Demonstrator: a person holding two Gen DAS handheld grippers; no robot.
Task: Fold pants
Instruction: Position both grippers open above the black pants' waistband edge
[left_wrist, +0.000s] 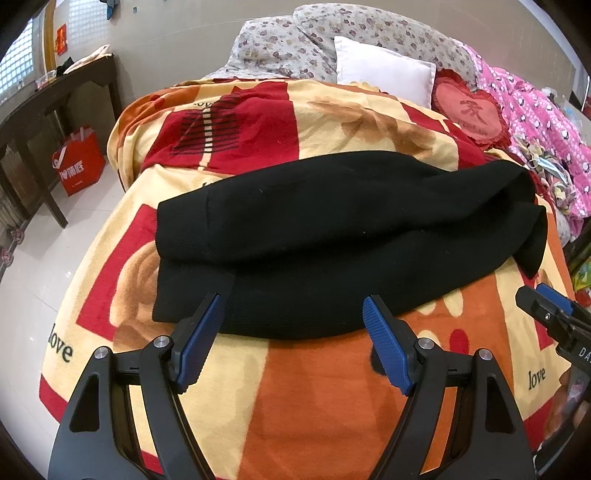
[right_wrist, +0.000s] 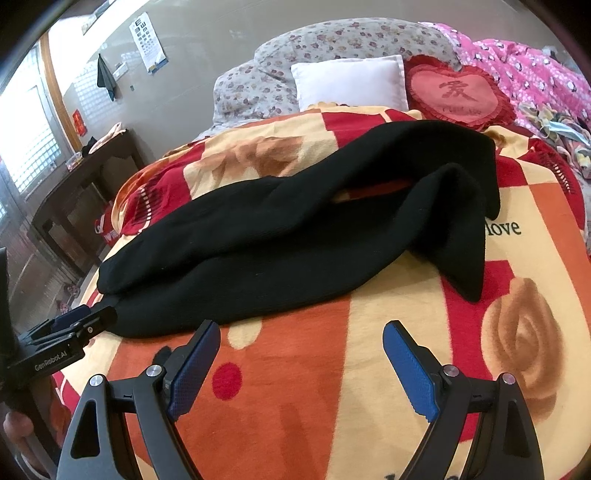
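Note:
Black pants (left_wrist: 332, 236) lie folded lengthwise across a patterned blanket (left_wrist: 325, 398) on the bed, one leg stacked on the other. My left gripper (left_wrist: 291, 306) is open and empty, its fingertips at the pants' near edge. My right gripper (right_wrist: 301, 328) is open and empty, just short of the pants (right_wrist: 295, 236) near their middle. In the right wrist view the left gripper (right_wrist: 96, 314) sits at the pants' left end. The right gripper (left_wrist: 535, 295) shows at the right edge of the left wrist view.
A white pillow (left_wrist: 384, 70), a red heart cushion (left_wrist: 472, 114), floral bedding (left_wrist: 295, 40) and a pink quilt (left_wrist: 535, 122) lie at the head of the bed. A dark wooden table (left_wrist: 44, 110) and a red bag (left_wrist: 79, 158) stand on the floor to the left.

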